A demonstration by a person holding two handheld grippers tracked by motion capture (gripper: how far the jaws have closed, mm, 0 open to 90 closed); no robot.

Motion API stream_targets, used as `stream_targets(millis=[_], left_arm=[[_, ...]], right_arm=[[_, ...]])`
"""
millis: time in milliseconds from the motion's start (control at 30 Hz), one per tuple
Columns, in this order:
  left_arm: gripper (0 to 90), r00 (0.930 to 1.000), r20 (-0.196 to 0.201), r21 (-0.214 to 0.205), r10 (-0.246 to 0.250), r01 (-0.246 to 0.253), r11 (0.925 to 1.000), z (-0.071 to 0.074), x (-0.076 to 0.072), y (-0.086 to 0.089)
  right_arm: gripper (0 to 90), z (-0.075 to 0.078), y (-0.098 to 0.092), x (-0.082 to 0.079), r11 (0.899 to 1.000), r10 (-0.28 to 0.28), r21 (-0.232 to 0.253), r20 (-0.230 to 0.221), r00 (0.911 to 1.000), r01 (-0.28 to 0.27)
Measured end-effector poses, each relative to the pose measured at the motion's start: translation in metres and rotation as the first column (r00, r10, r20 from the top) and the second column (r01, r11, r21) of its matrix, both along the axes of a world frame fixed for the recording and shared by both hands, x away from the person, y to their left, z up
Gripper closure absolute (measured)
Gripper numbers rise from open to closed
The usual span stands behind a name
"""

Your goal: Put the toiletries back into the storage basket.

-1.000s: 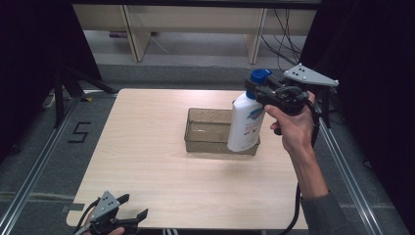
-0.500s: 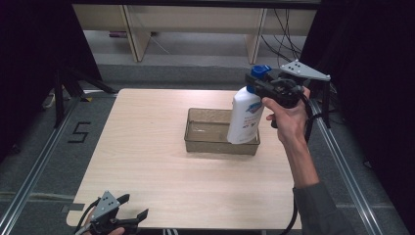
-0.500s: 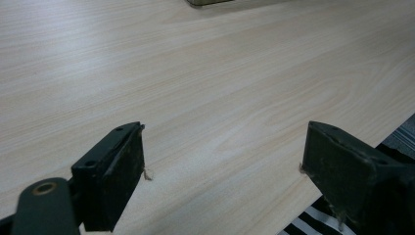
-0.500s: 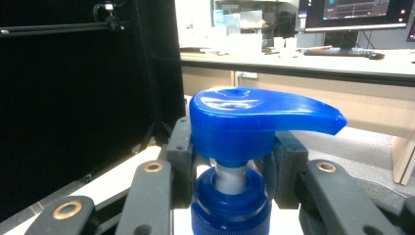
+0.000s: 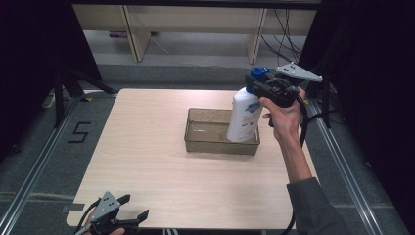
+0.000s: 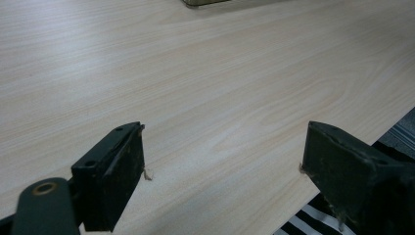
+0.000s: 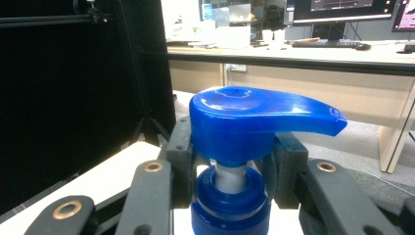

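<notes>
Pinching the bottle point(image 5: 244, 115) by its neck, the right gripper point(image 5: 266, 90) keeps it upright over the tray point(image 5: 195, 139), right of centre; left gripper point(image 5: 128, 221) rests spread, lower left.

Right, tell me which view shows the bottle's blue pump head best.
The right gripper view: the blue pump head sits close and sharp, with the jaws closed around its neck. The high view gives it as a small blue cap beside the right gripper. The left gripper view faces bare table.

We see a white bottle point(image 5: 243, 117) with blue pump point(image 7: 254, 120), a smoky-brown clear tray point(image 5: 215, 145), pale woodgrain bench point(image 5: 147, 147), black tongs point(image 7: 230, 171).
</notes>
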State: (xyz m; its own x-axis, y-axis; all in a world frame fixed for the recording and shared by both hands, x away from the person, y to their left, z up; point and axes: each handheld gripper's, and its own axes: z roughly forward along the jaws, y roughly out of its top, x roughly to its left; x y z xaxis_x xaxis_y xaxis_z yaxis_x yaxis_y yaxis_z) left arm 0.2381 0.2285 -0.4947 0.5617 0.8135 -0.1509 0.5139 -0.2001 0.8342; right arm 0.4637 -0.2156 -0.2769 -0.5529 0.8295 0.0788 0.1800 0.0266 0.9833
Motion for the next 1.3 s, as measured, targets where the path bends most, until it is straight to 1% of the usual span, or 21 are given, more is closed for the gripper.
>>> stream_targets(millis=[33, 67, 133, 167, 233, 300, 333, 367, 533, 567, 600, 700, 767, 800, 867, 933, 967, 1067, 1133, 1233, 1300], left_arm=[[15.1, 0.9999, -0.008, 0.017, 0.009, -0.008, 0.9998, 0.001, -0.001, 0.000], [15.1, 0.9999, -0.006, 0.009, 0.010, -0.010, 0.9999, 0.000, -0.001, 0.000], [15.1, 0.9999, -0.006, 0.010, 0.009, -0.009, 0.9999, 0.000, -0.001, 0.000], [15.1, 1.0000, -0.009, 0.023, 0.004, -0.004, 0.9997, 0.001, 0.000, 0.001], [15.1, 1.0000, -0.002, 0.011, -0.005, 0.005, 0.9999, 0.000, 0.000, 0.001], [15.1, 0.9999, -0.010, 0.011, 0.013, -0.013, 0.9998, 0.000, 0.000, 0.000], [15.1, 0.9999, -0.008, 0.010, 0.013, -0.013, 0.9999, 0.000, 0.000, 0.000], [15.1, 0.9999, -0.008, 0.012, 0.012, -0.012, 0.9998, 0.000, 0.000, 0.000], [15.1, 1.0000, -0.007, 0.010, 0.001, -0.001, 0.9999, -0.001, 0.001, 0.001], [15.1, 0.9999, -0.005, -0.003, 0.009, -0.009, 1.0000, -0.001, 0.001, -0.001], [15.1, 0.9999, -0.009, 0.012, 0.013, -0.013, 0.9998, 0.000, 0.000, 0.000], [15.1, 0.9999, -0.007, 0.011, 0.014, -0.014, 0.9998, 0.000, 0.000, 0.000], [15.1, 0.9999, -0.007, 0.014, 0.012, -0.012, 0.9998, 0.000, 0.000, 0.001], [15.1, 0.9999, -0.011, 0.040, -0.004, 0.004, 0.9992, 0.001, 0.000, 0.003], [15.1, 1.0000, -0.006, 0.006, 0.007, -0.007, 1.0000, -0.001, 0.001, 0.001], [15.1, 1.0000, -0.006, 0.010, 0.004, -0.004, 0.9999, -0.001, 0.001, 0.002], [15.1, 1.0000, -0.006, 0.014, 0.002, -0.002, 0.9999, 0.000, 0.001, 0.002], [15.1, 1.0000, -0.005, 0.009, 0.007, -0.007, 0.9999, -0.001, 0.001, 0.002], [15.1, 0.9999, -0.005, 0.000, 0.014, -0.014, 0.9999, -0.001, 0.001, 0.001], [15.1, 0.9999, -0.005, 0.006, 0.010, -0.010, 0.9999, -0.001, 0.001, 0.001], [15.1, 1.0000, -0.007, 0.034, 0.006, -0.006, 0.9994, 0.001, 0.000, 0.003]], right_arm=[[61.8, -0.003, -0.001, 0.001, 1.000, -0.012, -0.006, 0.001, 0.9999, 0.012], [61.8, -0.005, -0.002, 0.001, 1.000, -0.011, 0.000, -0.012, 0.9999, 0.011], [61.8, -0.007, -0.003, 0.004, 1.000, -0.016, -0.007, -0.008, 0.9998, 0.016], [61.8, -0.009, -0.003, 0.004, 1.000, -0.015, 0.001, -0.013, 0.9998, 0.015], [61.8, -0.011, -0.005, 0.005, 1.000, -0.023, -0.002, -0.007, 0.9997, 0.023], [61.8, -0.014, -0.005, 0.005, 1.000, -0.028, 0.008, -0.024, 0.9993, 0.028], [61.8, -0.015, -0.007, 0.006, 1.000, -0.028, 0.000, -0.014, 0.9995, 0.028], [61.8, -0.016, -0.007, 0.005, 1.000, -0.029, 0.012, -0.032, 0.9991, 0.029], [61.8, -0.020, -0.009, 0.007, 0.999, -0.038, 0.000, -0.029, 0.9989, 0.038], [61.8, -0.021, -0.009, 0.006, 0.999, -0.037, 0.001, -0.023, 0.9991, 0.037], [61.8, -0.023, -0.009, 0.006, 0.999, -0.039, -0.008, -0.036, 0.9986, 0.039], [61.8, -0.025, -0.008, 0.006, 0.999, -0.038, 0.008, -0.038, 0.9986, 0.038], [61.8, -0.026, -0.009, 0.006, 0.999, -0.035, -0.010, -0.030, 0.9989, 0.035], [61.8, -0.027, -0.008, 0.006, 0.999, -0.034, -0.007, -0.033, 0.9989, 0.033], [61.8, -0.031, -0.008, 0.005, 0.999, -0.032, -0.008, -0.047, 0.9984, 0.032], [61.8, -0.034, -0.009, 0.005, 0.999, -0.036, 0.002, -0.055, 0.9978, 0.037], [61.8, -0.036, -0.011, 0.007, 0.999, -0.034, -0.010, -0.045, 0.9984, 0.033], [61.7, -0.039, -0.013, 0.008, 0.999, -0.037, -0.012, -0.064, 0.9972, 0.037], [61.8, -0.041, -0.013, 0.008, 0.999, -0.034, -0.011, -0.057, 0.9978, 0.034], [61.7, -0.044, -0.014, 0.007, 0.999, -0.037, -0.010, -0.058, 0.9976, 0.037], [61.8, -0.045, -0.015, 0.007, 0.999, -0.043, -0.016, -0.057, 0.9974, 0.043]])
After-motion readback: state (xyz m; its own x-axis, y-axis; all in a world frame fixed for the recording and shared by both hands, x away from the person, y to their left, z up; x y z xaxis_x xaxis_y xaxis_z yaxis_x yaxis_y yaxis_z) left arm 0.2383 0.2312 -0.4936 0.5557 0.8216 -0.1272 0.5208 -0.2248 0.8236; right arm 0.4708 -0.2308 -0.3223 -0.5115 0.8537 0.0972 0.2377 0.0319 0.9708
